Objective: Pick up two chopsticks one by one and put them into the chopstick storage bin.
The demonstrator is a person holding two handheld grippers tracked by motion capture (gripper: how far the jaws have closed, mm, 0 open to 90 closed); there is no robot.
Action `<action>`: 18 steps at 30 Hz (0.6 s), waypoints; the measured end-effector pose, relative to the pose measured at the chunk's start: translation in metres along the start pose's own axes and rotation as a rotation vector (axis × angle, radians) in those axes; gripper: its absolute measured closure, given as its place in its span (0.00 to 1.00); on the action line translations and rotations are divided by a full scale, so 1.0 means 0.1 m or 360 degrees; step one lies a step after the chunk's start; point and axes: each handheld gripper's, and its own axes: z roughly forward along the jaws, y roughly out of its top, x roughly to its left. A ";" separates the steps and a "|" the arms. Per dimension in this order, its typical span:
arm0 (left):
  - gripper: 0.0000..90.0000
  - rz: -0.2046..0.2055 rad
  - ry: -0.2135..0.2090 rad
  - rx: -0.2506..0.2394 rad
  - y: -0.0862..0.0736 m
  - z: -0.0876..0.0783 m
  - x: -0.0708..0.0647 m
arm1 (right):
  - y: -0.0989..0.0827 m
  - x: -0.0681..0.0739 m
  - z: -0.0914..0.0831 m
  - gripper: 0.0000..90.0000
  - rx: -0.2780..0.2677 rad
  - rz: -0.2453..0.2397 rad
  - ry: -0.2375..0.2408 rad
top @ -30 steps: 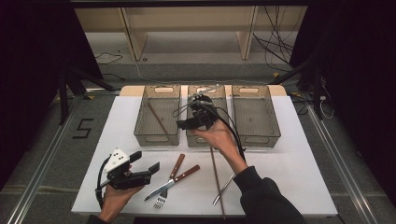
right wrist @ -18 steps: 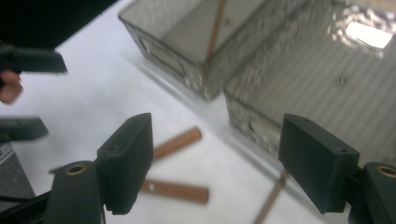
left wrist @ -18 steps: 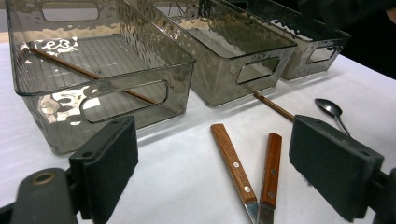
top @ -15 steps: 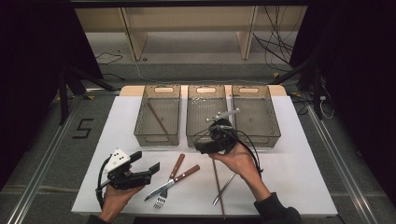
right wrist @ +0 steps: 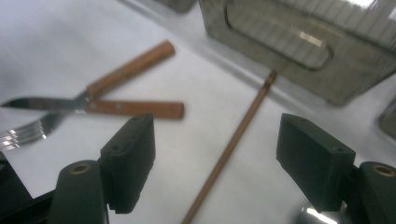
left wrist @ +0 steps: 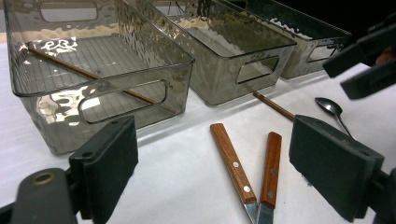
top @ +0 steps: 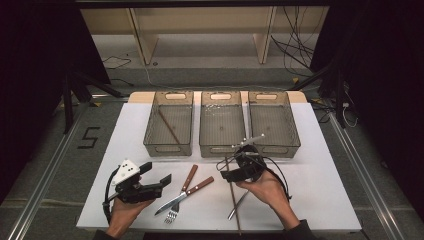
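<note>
We hover our wide-open, empty right gripper (right wrist: 215,163) over the thin, stiff, light chopstick (right wrist: 231,144), best pinched mid-shaft since it may roll.

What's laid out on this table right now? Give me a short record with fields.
Bins: three clear bins in a row
Left bin contents: one brown chopstick
On the table: wooden-handled knife, wooden-handled fork, loose chopstick, spoon
Left gripper: open, holding nothing
Right gripper: open, fingers either side of the loose chopstick
</note>
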 end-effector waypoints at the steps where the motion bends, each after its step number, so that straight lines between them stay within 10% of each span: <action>1: 0.17 0.0000 -0.0002 -0.0001 0.00 0.00 0.00 | -0.02 0.00 0.02 0.32 0.0021 -0.0002 -0.0007; 18: 0.17 0.0004 -0.0003 0.0000 0.00 0.00 0.00 | -0.20 0.07 0.26 0.41 0.0250 -0.0062 -0.0056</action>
